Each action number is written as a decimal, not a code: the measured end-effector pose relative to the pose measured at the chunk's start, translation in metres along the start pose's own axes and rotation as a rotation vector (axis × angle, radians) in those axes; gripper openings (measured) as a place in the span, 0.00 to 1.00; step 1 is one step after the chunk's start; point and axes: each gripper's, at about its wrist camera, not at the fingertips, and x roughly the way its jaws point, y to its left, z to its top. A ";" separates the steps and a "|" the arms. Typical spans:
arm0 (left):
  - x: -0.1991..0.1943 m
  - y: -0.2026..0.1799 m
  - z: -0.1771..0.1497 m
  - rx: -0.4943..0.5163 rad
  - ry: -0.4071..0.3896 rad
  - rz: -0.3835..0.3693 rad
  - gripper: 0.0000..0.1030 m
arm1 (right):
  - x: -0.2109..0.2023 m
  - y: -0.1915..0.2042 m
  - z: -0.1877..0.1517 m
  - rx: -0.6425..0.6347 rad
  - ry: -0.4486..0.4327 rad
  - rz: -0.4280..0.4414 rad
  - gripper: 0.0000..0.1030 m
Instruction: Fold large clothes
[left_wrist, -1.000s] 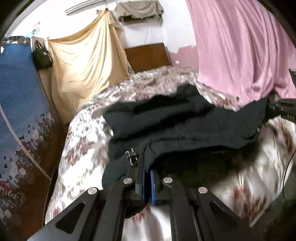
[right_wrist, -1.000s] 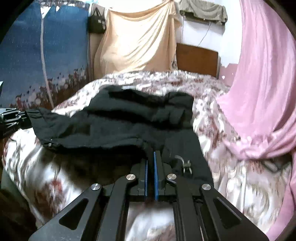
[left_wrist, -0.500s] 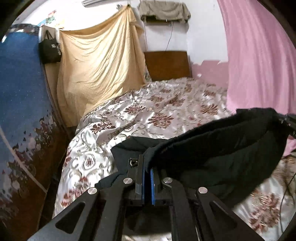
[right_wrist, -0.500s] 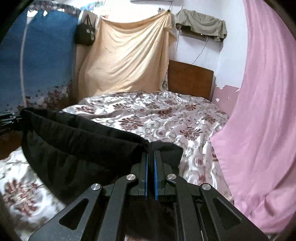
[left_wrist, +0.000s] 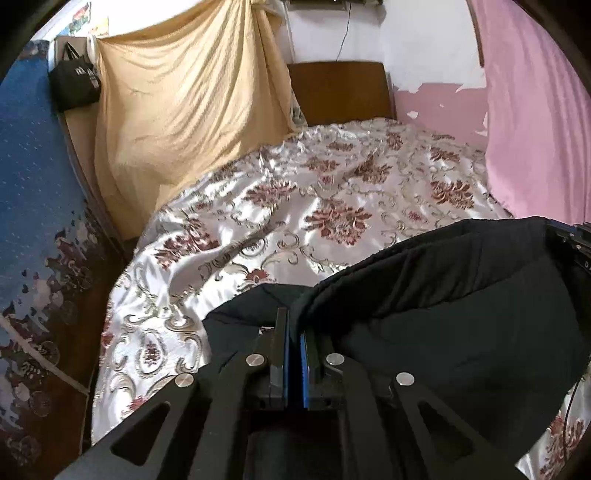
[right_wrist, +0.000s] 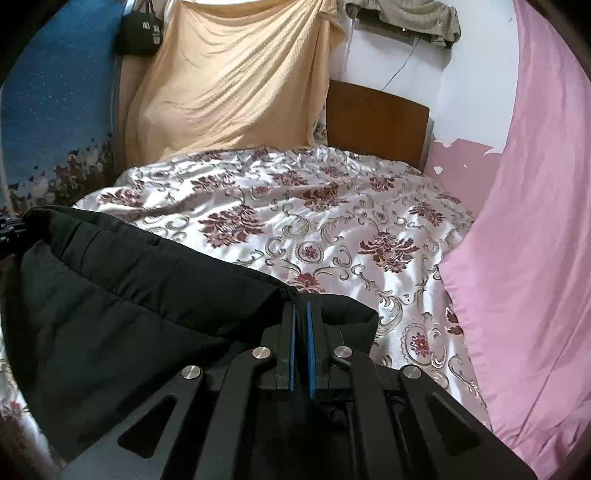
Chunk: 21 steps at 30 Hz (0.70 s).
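A large black garment hangs stretched between my two grippers above the near part of the bed. My left gripper is shut on one upper corner of it; the cloth runs off to the right, where the other gripper shows at the frame edge. In the right wrist view the black garment sags to the left from my right gripper, which is shut on its other corner. The left gripper peeks in at the far left there. The lower part of the garment is hidden below both views.
The bed wears a shiny white floral cover, with a brown headboard at the far end. A pink curtain hangs along the right side, a beige sheet and a black bag on the left, beside a blue patterned cloth.
A second ago the garment lay spread on the bed. Both grippers have lifted it and moved forward along the bed towards the headboard, and it now hangs between them.
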 end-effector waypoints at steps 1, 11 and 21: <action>0.009 0.001 0.000 -0.002 0.010 -0.008 0.05 | 0.012 0.002 0.000 -0.001 0.011 -0.005 0.05; 0.068 0.003 -0.013 -0.020 0.077 -0.052 0.05 | 0.078 0.009 -0.019 -0.004 0.092 0.011 0.05; 0.084 0.005 -0.012 -0.049 0.111 -0.081 0.09 | 0.096 0.013 -0.031 -0.008 0.116 0.017 0.06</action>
